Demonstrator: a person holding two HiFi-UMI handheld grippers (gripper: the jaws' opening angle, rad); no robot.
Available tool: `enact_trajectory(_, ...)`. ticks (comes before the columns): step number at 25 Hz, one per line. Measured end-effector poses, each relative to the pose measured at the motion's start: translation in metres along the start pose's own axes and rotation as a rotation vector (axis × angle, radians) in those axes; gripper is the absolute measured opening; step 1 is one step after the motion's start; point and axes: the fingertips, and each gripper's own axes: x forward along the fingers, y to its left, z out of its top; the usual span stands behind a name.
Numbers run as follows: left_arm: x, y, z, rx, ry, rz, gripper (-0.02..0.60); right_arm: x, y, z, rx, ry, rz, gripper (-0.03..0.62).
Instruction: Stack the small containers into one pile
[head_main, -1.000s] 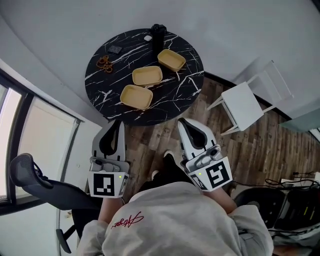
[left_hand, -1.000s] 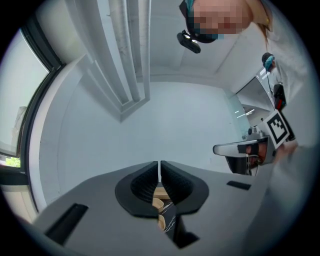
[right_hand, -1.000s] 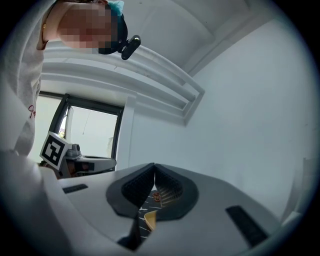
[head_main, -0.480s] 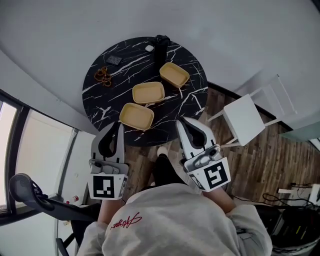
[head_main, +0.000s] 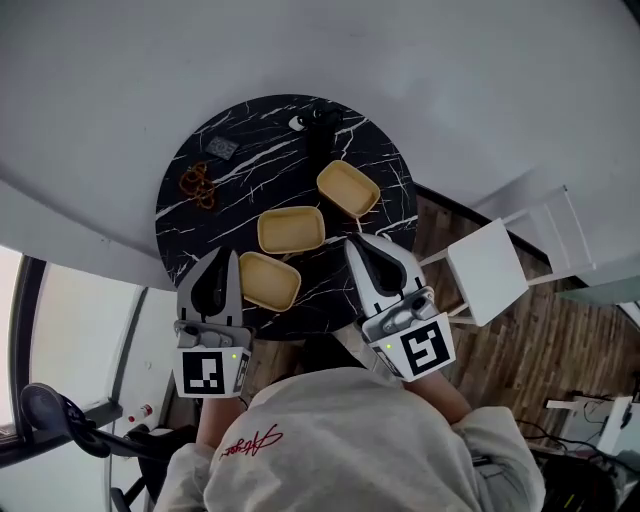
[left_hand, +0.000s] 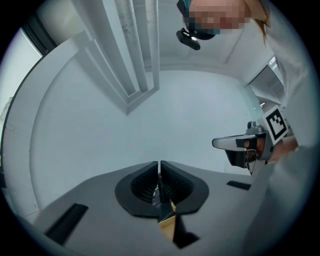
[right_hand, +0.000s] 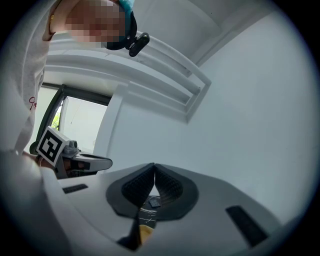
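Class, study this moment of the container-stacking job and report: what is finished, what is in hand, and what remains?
Done: nothing yet. The near container, middle container and far container sit in a row on the black table, none inside another. In hand: nothing; the left tool and right tool are both shut and empty, over the table's near edge. Left: all the stacking.

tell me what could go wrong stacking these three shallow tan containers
Both the left gripper and right gripper are shut; pushing in closed could shove the nearest shallow tan container off the round black marble table. The farthest tan container sits near a tall black bottle that might topple.
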Motion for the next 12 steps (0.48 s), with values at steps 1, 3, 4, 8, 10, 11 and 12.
enact_trajectory(1, 0.008, 0.002, -0.001, -0.004, 0.001, 0.003, 0.026, 0.006, -0.005, -0.003, 0.003, 0.003, 0.005, 0.012)
enact_trajectory(3, 0.023, 0.005, -0.001, -0.001, -0.002, 0.003, 0.026, 0.017, -0.013, -0.009, 0.004, 0.010, 0.015, 0.012)
enact_trajectory(4, 0.029, 0.006, -0.002, 0.004, -0.002, 0.003, 0.026, 0.022, -0.016, -0.012, 0.003, 0.014, 0.020, 0.012)
enact_trajectory(8, 0.042, 0.014, -0.007, 0.012, 0.011, 0.003, 0.026, 0.040, -0.021, -0.022, 0.009, 0.032, 0.028, 0.012)
enact_trajectory(10, 0.047, 0.020, -0.012, 0.013, 0.024, -0.005, 0.026, 0.048, -0.022, -0.024, 0.014, 0.037, 0.028, 0.012)
enact_trajectory(11, 0.050, 0.022, -0.015, 0.012, 0.030, -0.013, 0.026, 0.052, -0.023, -0.026, 0.017, 0.040, 0.026, 0.012)
enact_trajectory(12, 0.053, 0.025, -0.019, 0.011, 0.037, -0.022, 0.026, 0.055, -0.024, -0.028, 0.022, 0.044, 0.022, 0.012)
